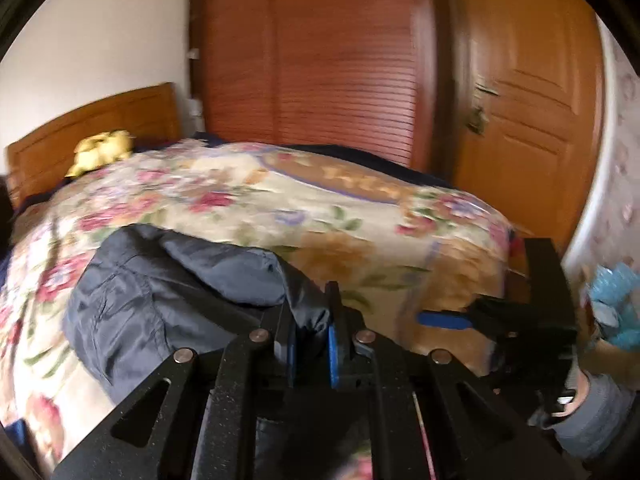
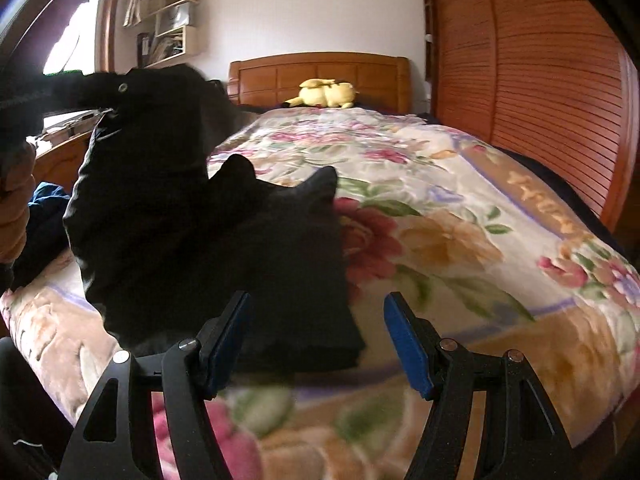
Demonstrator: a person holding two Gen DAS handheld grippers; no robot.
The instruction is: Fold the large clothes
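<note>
A dark navy garment [image 1: 160,300] lies bunched on the floral blanket [image 1: 360,216] of a bed. My left gripper [image 1: 312,340] is shut on a fold of it, with cloth pinched between the blue pads. In the right wrist view the same garment [image 2: 208,248] looks black; one end is lifted toward the upper left and the rest lies on the blanket [image 2: 460,240]. My right gripper [image 2: 320,344] stands open low over the garment's near edge, pads apart and not pressing. One of its blue-padded fingers [image 1: 440,319] shows at the right of the left wrist view.
A yellow plush toy [image 2: 326,94] rests by the wooden headboard [image 2: 320,72]. Slatted wardrobe doors [image 1: 320,60] and a wooden door [image 1: 528,112] stand beyond the bed. Shelves [image 2: 172,28] hang by a window. A grey sleeve [image 1: 600,412] is behind the right gripper.
</note>
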